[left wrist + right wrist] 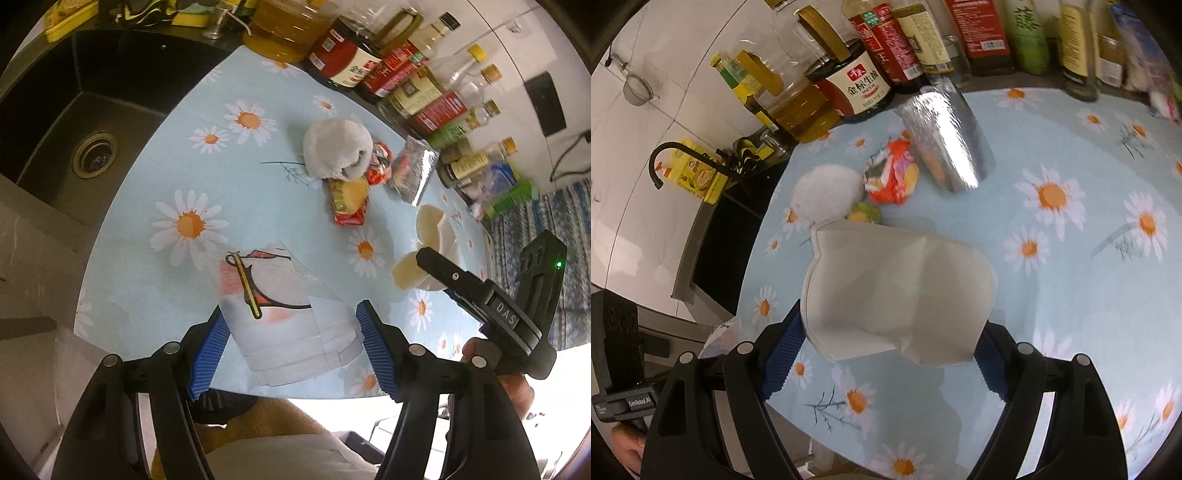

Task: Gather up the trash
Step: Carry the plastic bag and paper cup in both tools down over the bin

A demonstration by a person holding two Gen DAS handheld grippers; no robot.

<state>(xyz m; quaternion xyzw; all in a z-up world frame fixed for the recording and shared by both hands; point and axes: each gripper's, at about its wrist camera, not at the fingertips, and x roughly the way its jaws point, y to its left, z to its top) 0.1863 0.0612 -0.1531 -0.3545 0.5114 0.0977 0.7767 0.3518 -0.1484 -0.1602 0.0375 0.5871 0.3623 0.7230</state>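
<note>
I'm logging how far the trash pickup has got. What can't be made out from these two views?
- Left wrist view: the white bag in the left gripper; its mouth is below the frame, contents unseen.
- Right wrist view: the crushed paper cup in the right gripper hides the cloth beneath.
- Silver wrapper: blurred, print unreadable.

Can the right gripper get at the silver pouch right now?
Probably not yet: the right gripper is already shut on a crushed white cup, so its jaws are full. Otherwise the path to the silver pouch looks free.
</note>
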